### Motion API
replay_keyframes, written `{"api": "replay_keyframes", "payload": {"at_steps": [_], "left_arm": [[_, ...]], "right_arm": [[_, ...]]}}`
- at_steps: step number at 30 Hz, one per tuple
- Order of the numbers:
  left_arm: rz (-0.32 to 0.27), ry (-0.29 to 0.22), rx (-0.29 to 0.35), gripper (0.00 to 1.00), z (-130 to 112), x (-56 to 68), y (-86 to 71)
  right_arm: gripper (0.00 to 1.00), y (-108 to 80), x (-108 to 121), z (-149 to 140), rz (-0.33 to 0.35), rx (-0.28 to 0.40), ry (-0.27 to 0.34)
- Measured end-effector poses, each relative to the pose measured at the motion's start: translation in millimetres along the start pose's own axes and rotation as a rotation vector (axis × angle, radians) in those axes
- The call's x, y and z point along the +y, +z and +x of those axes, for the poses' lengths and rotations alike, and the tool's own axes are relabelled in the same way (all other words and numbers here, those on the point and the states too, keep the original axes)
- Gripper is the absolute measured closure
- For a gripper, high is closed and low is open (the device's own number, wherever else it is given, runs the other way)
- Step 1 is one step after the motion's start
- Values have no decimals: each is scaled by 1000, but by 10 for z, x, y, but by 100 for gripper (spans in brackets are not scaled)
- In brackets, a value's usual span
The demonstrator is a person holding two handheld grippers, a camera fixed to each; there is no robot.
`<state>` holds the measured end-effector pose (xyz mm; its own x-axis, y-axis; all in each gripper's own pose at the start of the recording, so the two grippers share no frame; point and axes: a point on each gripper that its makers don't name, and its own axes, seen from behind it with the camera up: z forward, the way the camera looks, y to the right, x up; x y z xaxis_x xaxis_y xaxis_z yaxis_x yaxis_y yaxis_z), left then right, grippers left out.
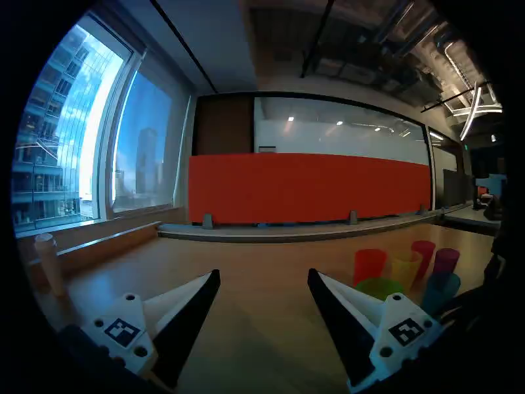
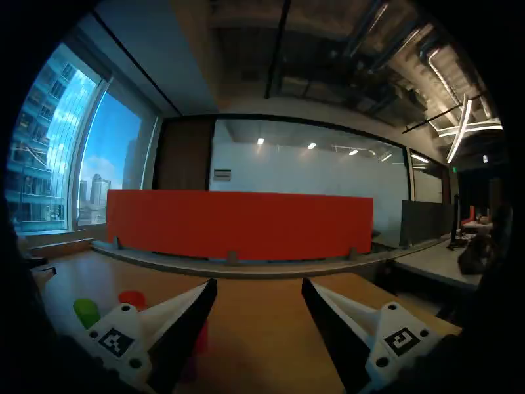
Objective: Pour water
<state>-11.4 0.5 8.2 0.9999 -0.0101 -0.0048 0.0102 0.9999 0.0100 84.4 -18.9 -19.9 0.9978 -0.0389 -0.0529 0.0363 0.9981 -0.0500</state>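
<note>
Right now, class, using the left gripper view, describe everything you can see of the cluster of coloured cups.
The cluster of coloured cups holds six translucent, plastic-looking tumblers: orange, yellow, pink-red, purple, green and blue. They sit close together on the wooden table, to the right. The rear four stand upright; a finger of the left gripper partly hides the green and blue ones.

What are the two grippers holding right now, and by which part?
Nothing is held. The left gripper and the right gripper are both open above the wooden table.
</note>
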Motion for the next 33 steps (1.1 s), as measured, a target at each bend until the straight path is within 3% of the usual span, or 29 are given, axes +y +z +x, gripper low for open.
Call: {"api": "replay_keyframes", "payload": {"at_steps": [17,33], "left_arm": [[0,1,-1,0,-7,3,-3],[0,1,-1,0,5,-4,-4]], "right_arm": [[0,24,36,10,21,53,-25],[0,98,40,-427,59,42,54]]}}
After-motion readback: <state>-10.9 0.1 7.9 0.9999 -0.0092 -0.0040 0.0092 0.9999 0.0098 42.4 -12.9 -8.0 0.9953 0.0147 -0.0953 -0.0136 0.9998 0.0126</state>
